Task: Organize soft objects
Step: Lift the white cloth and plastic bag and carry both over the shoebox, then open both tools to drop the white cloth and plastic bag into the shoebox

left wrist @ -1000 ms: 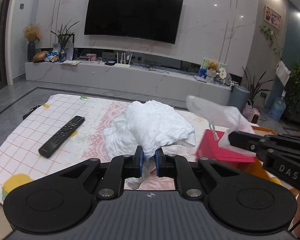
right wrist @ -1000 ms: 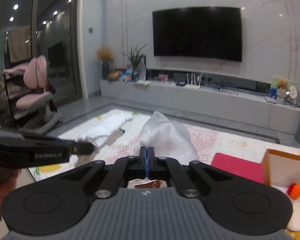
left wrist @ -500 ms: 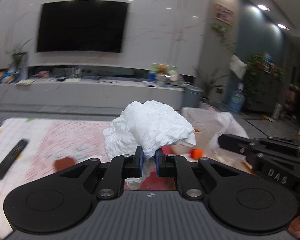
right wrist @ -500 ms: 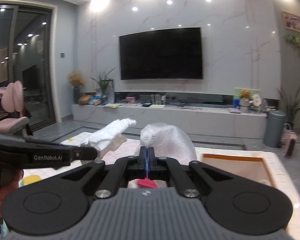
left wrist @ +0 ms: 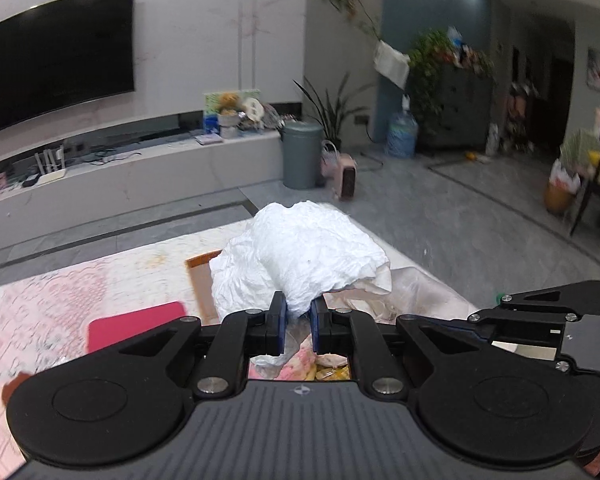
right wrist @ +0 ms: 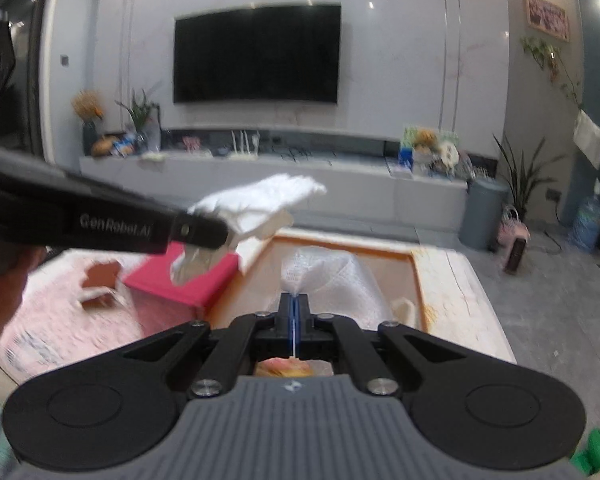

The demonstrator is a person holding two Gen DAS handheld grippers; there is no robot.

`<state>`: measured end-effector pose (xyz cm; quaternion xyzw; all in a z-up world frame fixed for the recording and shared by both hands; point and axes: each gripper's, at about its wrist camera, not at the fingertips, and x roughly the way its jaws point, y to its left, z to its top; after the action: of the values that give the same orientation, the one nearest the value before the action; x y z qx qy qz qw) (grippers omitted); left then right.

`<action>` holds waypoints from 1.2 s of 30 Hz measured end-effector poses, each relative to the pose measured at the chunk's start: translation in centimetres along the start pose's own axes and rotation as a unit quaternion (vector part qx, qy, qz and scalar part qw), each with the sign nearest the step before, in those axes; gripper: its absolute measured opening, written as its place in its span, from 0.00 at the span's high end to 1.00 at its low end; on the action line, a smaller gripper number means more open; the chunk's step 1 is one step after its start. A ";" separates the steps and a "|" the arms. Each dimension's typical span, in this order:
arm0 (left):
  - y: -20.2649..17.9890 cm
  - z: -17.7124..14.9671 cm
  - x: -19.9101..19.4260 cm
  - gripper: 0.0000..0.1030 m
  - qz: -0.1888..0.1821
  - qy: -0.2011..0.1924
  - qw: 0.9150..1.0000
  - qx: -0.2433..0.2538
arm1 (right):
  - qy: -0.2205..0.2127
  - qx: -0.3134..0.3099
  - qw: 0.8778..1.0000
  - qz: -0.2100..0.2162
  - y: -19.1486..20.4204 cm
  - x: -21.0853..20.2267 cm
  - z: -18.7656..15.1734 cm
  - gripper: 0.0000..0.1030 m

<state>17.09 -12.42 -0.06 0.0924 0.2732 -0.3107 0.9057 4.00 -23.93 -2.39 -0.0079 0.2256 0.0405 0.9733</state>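
Right wrist: mesh bag (right wrist: 332, 280) inside box rim (right wrist: 418, 276).

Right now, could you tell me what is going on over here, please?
A person is tidying soft items with a claw in each hand. The left claw grips a crumpled white paper wad, and the right claw pinches a white mesh bag, both held over the open orange-rimmed box.
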 end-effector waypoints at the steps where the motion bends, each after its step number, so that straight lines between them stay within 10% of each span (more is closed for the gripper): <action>1: -0.3 0.0 0.7 0.88 -0.001 0.006 1.000 0.006 | 0.012 0.001 1.000 -0.004 -0.7 0.7 -0.2 1.00; 24: -1.1 -2.1 12.7 0.88 0.013 0.176 0.984 0.027 | 0.177 0.023 0.983 0.053 -6.0 13.8 -2.2 1.00; 36: -1.5 -2.4 13.2 0.81 0.014 0.197 0.980 0.017 | 0.203 0.022 0.977 0.060 -5.7 14.7 -3.2 0.97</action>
<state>23.82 -19.57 -9.37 0.1714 0.4397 -0.2784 0.8365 16.22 -28.66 -11.73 0.0193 0.4197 0.0918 0.9028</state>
